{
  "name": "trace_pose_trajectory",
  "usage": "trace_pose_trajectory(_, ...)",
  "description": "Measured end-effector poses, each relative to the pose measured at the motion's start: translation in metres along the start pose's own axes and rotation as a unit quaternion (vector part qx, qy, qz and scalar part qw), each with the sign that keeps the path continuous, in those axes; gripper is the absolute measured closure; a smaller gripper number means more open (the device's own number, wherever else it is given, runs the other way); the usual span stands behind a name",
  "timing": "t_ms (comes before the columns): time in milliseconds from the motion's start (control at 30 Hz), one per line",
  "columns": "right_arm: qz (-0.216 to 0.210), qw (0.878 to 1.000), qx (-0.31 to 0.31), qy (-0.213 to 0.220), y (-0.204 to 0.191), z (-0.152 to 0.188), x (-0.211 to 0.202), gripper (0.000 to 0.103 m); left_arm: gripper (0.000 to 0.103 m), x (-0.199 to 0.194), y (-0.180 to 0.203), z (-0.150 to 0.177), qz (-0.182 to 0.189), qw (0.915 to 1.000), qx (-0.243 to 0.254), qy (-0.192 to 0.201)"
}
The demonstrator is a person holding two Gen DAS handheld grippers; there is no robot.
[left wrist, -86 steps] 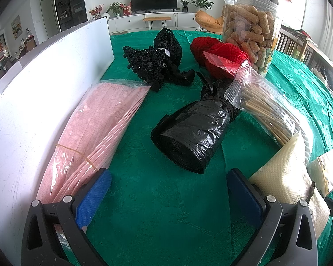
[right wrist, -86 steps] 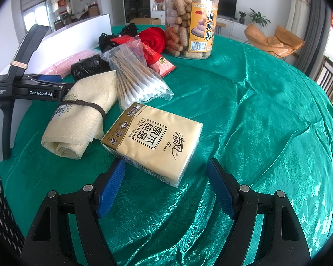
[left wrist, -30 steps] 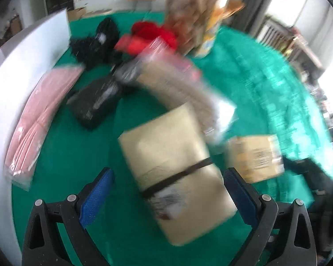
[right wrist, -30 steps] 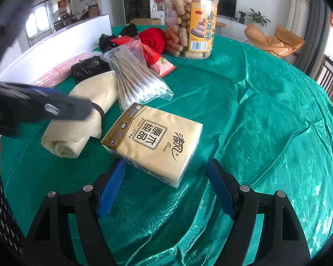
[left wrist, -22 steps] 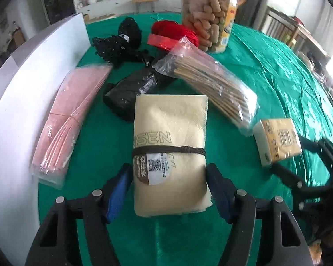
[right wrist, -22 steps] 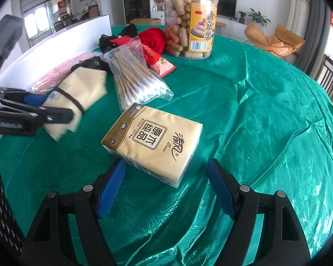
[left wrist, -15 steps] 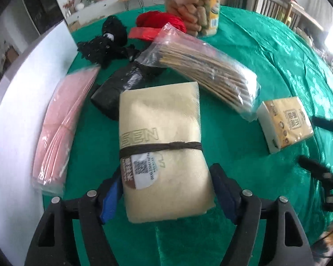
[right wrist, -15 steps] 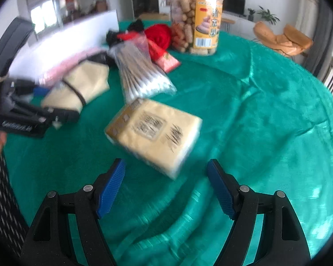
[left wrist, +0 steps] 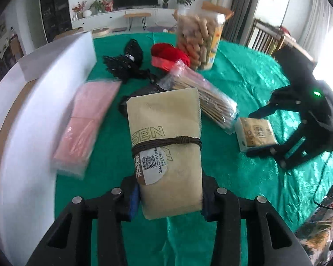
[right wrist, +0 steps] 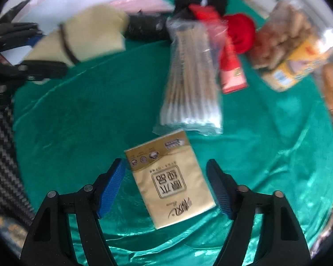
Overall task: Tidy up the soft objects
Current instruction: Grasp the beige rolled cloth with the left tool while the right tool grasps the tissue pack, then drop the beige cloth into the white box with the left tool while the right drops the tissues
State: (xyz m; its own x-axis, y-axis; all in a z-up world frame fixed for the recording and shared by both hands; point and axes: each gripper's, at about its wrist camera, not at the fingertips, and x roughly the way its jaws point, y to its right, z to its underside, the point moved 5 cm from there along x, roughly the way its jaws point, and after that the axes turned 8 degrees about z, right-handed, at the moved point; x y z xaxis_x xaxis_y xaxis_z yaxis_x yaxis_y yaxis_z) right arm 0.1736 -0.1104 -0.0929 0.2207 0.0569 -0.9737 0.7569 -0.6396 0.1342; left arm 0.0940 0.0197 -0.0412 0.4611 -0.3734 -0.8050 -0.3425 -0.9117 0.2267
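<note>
- The left gripper (left wrist: 169, 196) points steeply down over the tabletop (left wrist: 233, 177); its jaws have just been closing and now clamp the near end of the cloth bundle (left wrist: 166, 137), which is lifted at a tilt.
- The right gripper (right wrist: 166, 186) points almost straight down, jaws just narrowed yet clear of the tissue pack (right wrist: 169, 177), which lies flat between its 2 pads.
- A swab bag (right wrist: 193, 84) lies just beyond the pack.

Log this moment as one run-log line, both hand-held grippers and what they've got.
left hand-held gripper: just closed on beige cloth bundle, lifted | right hand-held gripper: closing, astride tissue pack, pads apart | green tablecloth
</note>
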Motion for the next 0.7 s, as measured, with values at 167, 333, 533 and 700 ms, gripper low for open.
trace_pose_trajectory(167, 0.016, 0.999, 0.045, 0.008, 0.010, 0.004, -0.022, 0.042, 0.061, -0.023, -0.008, 0.010, 0.019, 0.9991, -0.029, 0.026)
trace_pose_trajectory(333, -0.025, 0.982, 0.157, 0.101, 0.018, -0.017, -0.083, 0.042, 0.061, -0.067, -0.025, 0.003, 0.031, 0.9952, -0.061, 0.071)
trace_pose_trajectory(533, -0.112, 0.949, 0.193, 0.223, -0.019, -0.116, -0.164, 0.042, 0.061, -0.156, -0.094, -0.023, -0.024, 0.9853, -0.101, 0.136)
trace_pose_trajectory(700, -0.156, 0.934, 0.171, 0.272, -0.082, -0.210, -0.198, 0.042, 0.060, -0.208, -0.164, -0.020, -0.105, 0.9732, -0.138, 0.151)
